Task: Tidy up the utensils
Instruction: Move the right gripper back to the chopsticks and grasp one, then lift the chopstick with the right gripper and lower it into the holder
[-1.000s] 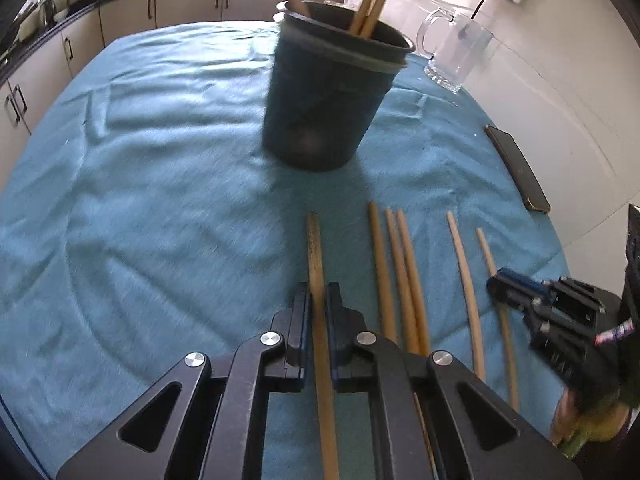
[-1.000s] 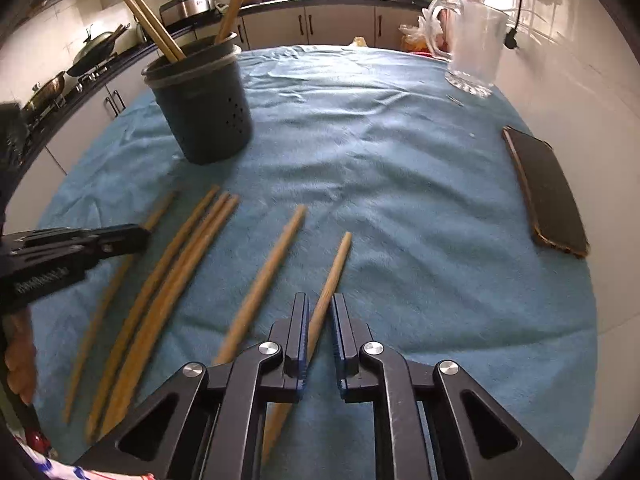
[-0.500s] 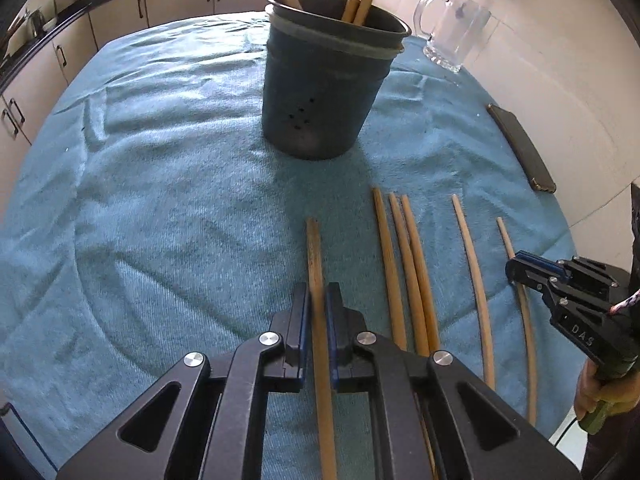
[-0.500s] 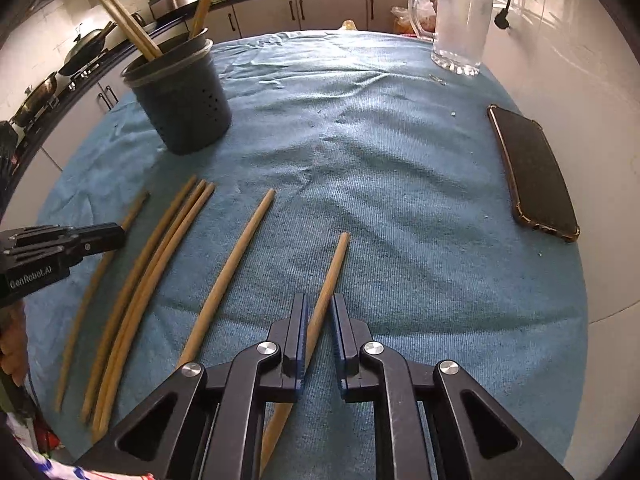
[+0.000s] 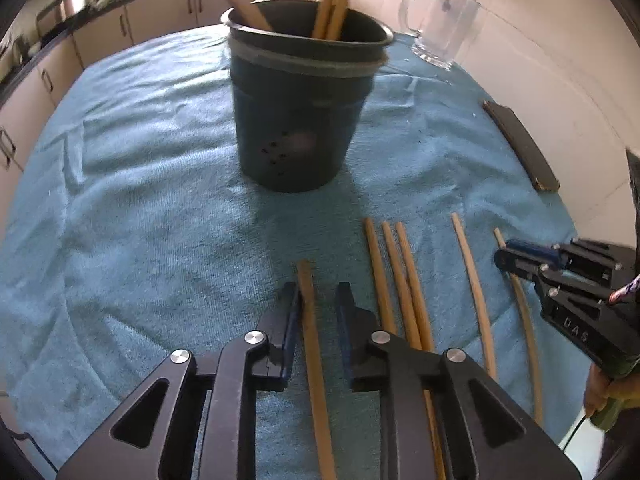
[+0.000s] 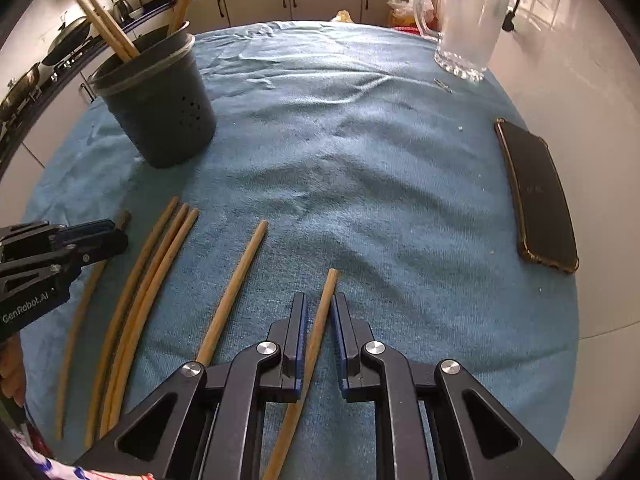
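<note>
While the left gripper point(image 5: 318, 300), jaws just parting, straddles a chopstick point(image 5: 314, 352) near the holder point(image 5: 298, 108), the right gripper point(image 6: 318, 312) pinches another chopstick point(image 6: 320, 316).

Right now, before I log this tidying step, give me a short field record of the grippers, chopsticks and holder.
holder: dark perforated plastic pot, upright on blue towel, three wooden chopsticks inside
left gripper: jaws just opening; leftmost wooden chopstick between them, unclamped
right gripper: shut on rightmost wooden chopstick
chopsticks outside holder: six
nearby: clear glass mug, black phone
</note>
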Available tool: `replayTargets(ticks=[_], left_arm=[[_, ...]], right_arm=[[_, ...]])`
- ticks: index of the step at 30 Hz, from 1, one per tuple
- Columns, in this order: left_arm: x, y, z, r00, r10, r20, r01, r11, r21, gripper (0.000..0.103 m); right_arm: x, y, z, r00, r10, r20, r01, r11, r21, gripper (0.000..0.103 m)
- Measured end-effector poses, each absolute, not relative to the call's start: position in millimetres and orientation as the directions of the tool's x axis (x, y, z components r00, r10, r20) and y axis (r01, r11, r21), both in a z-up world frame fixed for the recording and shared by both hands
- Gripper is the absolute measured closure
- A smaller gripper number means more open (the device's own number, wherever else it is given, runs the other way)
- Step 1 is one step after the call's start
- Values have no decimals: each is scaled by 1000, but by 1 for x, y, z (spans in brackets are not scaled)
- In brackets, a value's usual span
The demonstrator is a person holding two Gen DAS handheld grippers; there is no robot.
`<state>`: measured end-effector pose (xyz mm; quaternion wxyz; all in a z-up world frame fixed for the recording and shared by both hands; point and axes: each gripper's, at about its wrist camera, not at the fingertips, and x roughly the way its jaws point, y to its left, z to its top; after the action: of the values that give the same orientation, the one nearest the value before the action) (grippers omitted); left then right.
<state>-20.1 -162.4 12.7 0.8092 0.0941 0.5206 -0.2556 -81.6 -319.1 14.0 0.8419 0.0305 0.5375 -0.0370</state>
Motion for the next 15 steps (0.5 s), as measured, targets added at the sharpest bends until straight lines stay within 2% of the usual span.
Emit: replayTargets(ticks=[1,7,15], left_arm=[[-22,-163,13,341,-307,-888,516,851,-96,96],[-34,-145,34,400,-339,-852,484,867,-118,96],[-65,-117,94,496,-435,-751,467,863,-192,96]], right_arm=[[-83,-320,14,429,-33,-903,97,995,10,94],[-95,-328,24,500,23,-866,123,988,97,97],[-127,-320,83,660,45,-750,87,987,136,97]])
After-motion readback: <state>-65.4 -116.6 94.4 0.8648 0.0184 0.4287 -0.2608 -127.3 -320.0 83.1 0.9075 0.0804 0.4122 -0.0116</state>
